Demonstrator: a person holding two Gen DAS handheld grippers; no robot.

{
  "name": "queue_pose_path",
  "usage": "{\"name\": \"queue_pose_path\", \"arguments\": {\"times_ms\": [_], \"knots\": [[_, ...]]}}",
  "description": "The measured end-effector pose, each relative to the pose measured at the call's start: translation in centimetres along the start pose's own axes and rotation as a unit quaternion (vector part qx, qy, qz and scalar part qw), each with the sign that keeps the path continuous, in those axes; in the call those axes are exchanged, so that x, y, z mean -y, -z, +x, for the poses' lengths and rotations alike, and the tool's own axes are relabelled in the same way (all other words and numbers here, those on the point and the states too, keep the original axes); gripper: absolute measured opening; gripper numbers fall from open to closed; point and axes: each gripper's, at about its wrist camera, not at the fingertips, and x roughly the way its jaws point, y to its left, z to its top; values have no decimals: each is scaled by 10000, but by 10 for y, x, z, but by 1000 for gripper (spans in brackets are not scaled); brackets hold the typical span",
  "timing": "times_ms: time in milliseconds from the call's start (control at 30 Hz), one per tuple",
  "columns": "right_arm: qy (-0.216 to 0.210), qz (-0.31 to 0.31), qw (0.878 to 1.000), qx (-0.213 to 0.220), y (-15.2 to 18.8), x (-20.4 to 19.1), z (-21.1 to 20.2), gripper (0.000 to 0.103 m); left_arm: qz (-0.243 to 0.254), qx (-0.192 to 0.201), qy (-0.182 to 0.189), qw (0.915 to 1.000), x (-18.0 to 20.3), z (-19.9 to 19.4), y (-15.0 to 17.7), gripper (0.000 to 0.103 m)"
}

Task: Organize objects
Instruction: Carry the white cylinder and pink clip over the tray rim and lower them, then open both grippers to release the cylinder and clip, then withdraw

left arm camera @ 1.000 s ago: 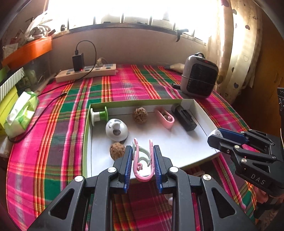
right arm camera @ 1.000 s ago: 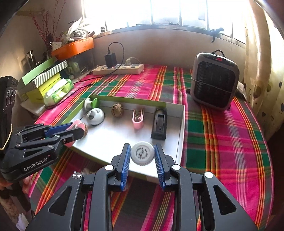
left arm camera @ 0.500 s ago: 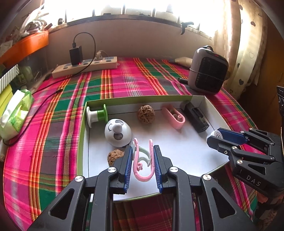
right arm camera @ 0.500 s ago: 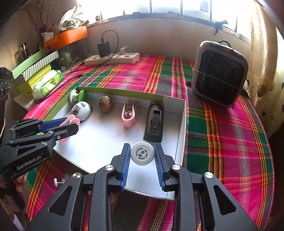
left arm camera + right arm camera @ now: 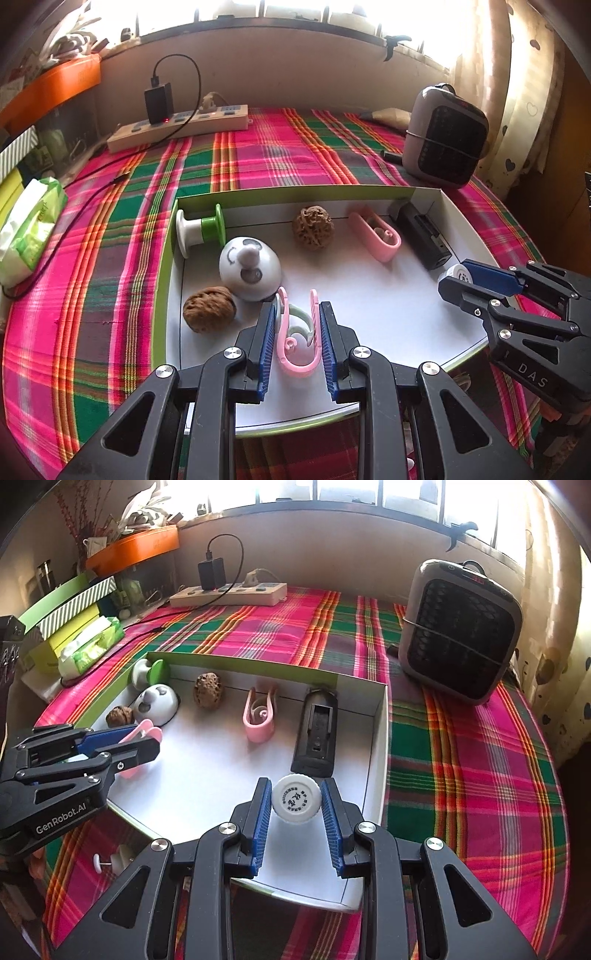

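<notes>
Both hands have come down and forward over the white tray (image 5: 369,295) since a second ago, so the things in it now look larger. At the far left lies a pack of tissues (image 5: 31,229) on the plaid cloth (image 5: 110,258). Inside the tray's left end sit a green-and-white spool (image 5: 201,230), a white dome-shaped toy (image 5: 249,271) and a walnut (image 5: 208,309). The left gripper (image 5: 297,328) has its fingers closed tight on a pink clip (image 5: 297,354), held above the tray's near left part. A second walnut (image 5: 313,228), another pink clip (image 5: 376,236) and a black holder (image 5: 424,240) line the tray's far side. The right gripper (image 5: 295,805) pinches a white bottle cap (image 5: 296,798) between its fingers, over the tray's near right corner. A grey heater (image 5: 461,627) stands on the cloth at the right.
</notes>
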Motion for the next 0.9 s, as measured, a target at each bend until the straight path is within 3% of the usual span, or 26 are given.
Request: {"name": "queue_pose_path", "arguments": {"times_ms": [567, 900], "knots": [[11, -9, 10000, -4, 0, -2, -1, 29, 3, -42, -15, 10000, -1, 3, -1, 23], [67, 22, 10000, 40, 0, -4, -5, 29, 6, 22, -17, 10000, -1, -3, -1, 31]]}}
